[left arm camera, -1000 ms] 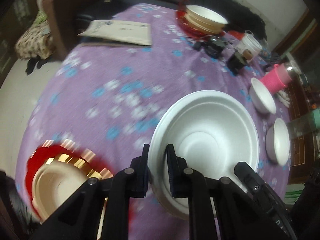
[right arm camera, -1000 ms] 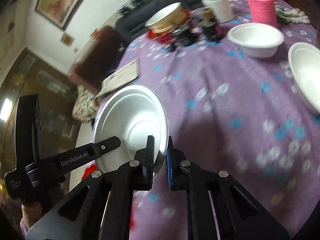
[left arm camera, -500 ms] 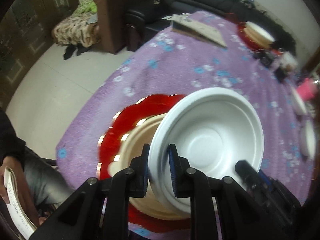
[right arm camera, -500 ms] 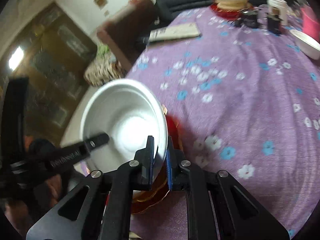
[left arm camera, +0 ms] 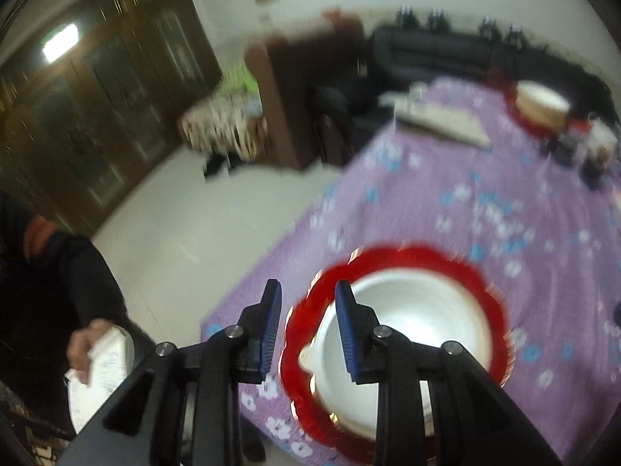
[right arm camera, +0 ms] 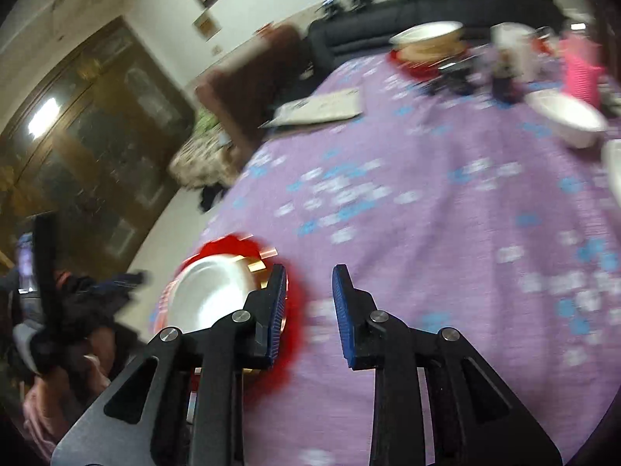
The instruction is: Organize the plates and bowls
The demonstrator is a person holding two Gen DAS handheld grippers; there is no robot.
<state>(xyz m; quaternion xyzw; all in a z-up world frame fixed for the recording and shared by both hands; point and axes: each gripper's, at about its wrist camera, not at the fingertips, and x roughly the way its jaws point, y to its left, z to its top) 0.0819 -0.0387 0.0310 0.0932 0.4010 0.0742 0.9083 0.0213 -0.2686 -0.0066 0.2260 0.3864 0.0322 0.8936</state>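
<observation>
A white bowl (left arm camera: pixel 415 330) sits in a stack on a red scalloped plate (left arm camera: pixel 496 295) near the table's near left edge; it also shows in the right wrist view (right arm camera: pixel 205 295). My left gripper (left arm camera: pixel 308 328) is open and empty, just left of the bowl's rim. My right gripper (right arm camera: pixel 308 310) is open and empty, to the right of the red plate (right arm camera: pixel 295 303). Another bowl stack on a red plate (right arm camera: pixel 427 42) stands at the far side. A white bowl (right arm camera: pixel 566 120) sits at the right.
A purple flowered cloth (right arm camera: pixel 427 202) covers the table. A booklet (right arm camera: pixel 322 108), a pink holder (right arm camera: pixel 582 73) and small jars (right arm camera: pixel 512 58) stand at the far side. A seated person (left arm camera: pixel 50 291) holding papers is at the left. A brown chair (left arm camera: pixel 295 108) stands beyond the table.
Both grippers have let go of the white bowl, which now rests in the stack on the red plate. Both have opened and drawn back from it.
</observation>
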